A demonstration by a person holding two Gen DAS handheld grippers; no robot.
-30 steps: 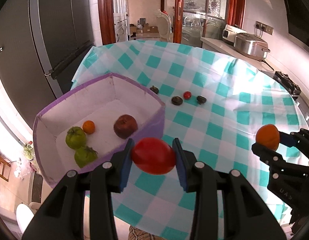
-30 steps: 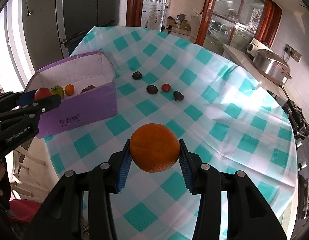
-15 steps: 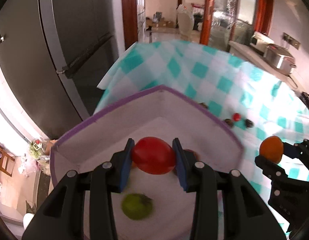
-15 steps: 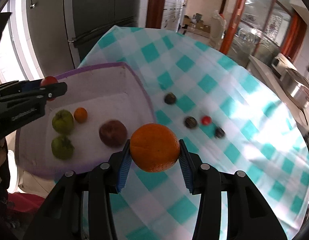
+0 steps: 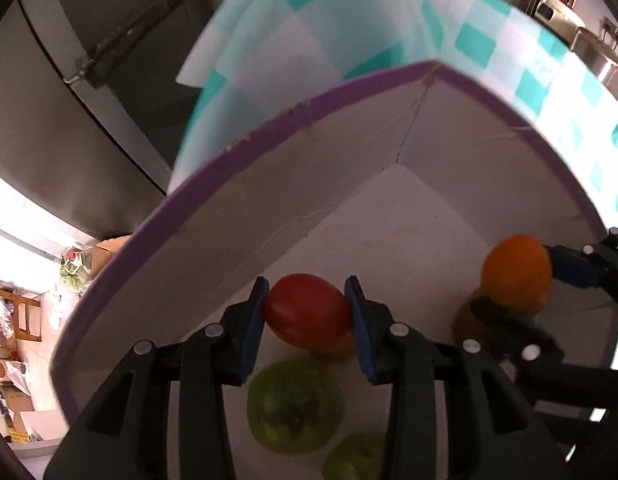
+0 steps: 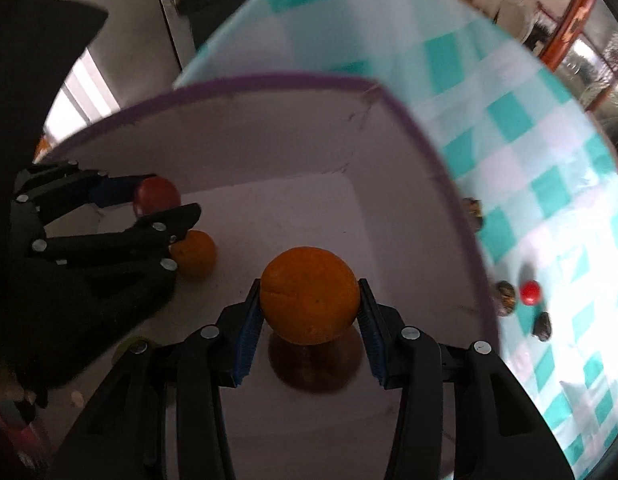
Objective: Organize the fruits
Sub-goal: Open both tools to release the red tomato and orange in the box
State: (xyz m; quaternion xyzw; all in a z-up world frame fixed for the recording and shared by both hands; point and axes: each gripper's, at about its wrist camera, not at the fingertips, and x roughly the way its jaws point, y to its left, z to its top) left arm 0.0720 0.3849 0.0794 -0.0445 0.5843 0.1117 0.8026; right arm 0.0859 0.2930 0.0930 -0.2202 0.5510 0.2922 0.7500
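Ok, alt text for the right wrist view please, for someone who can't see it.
The right gripper holds an orange in its jaws over the white floor of a purple-rimmed box. At left, the left gripper holds a red tomato above a smaller orange; small fruits lie on the checked tablecloth outside.

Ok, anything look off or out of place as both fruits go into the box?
Nothing looks damaged or spilled. The left tool holds the red tomato, the right tool the orange, both over the purple box. Several small fruits sit on the checked tablecloth outside it.
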